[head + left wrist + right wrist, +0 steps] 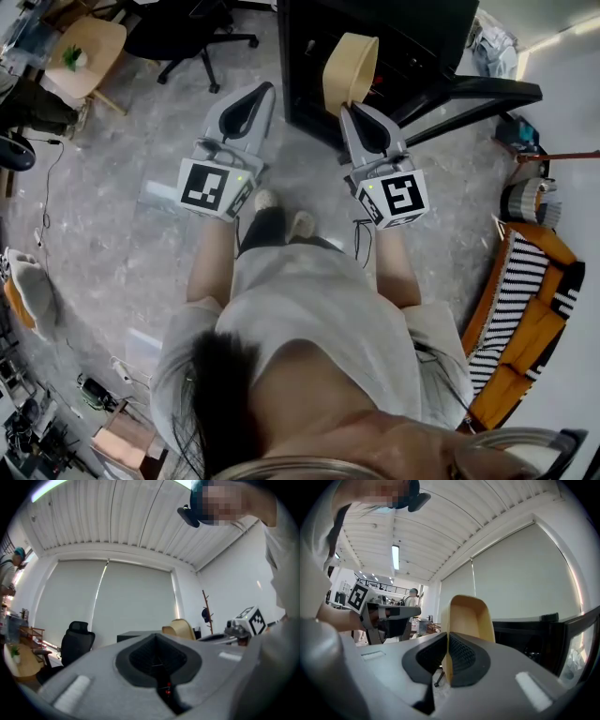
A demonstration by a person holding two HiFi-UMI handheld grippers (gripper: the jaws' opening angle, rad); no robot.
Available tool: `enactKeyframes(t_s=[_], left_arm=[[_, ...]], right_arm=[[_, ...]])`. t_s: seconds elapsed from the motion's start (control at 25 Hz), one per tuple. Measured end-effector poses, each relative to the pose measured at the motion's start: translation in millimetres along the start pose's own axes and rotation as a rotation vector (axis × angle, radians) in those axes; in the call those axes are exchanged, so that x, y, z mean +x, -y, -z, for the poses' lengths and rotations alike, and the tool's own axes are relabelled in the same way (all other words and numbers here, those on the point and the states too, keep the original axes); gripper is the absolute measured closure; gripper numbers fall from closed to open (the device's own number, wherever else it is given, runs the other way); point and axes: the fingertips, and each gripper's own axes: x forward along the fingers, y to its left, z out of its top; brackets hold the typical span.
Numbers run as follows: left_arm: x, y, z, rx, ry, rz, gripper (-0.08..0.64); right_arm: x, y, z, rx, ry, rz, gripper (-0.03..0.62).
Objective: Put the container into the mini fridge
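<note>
A tan, open-topped container (351,69) hangs on its side in front of the black mini fridge (375,47), whose door (478,94) stands open to the right. My right gripper (364,105) is shut on the container's rim; in the right gripper view the container (468,623) rises from between the jaws. My left gripper (248,101) is shut with nothing in it, level with the right one and left of the fridge. In the left gripper view the container (180,628) shows beyond the closed left gripper (157,660).
A black office chair (192,37) and a small round wooden table (89,47) stand at the far left. An orange and striped seat (525,309) lies at the right. The floor is grey stone. The person's feet (281,211) show below the grippers.
</note>
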Motion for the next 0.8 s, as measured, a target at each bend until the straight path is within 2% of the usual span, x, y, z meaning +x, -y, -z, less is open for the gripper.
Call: enactKeyframes(t_s=[0.24, 0.8], left_arm=[[19.3, -18.4, 6.7, -0.019, -0.008, 0.032, 0.558], [47.7, -68.9, 44.5, -0.074, -0.060, 0.135, 0.558]], right_arm=[[27.1, 7.9, 18.7, -0.040, -0.103, -0.006, 0.583], [86.7, 28.9, 89.3, -0.132, -0.354, 0.067, 0.583]])
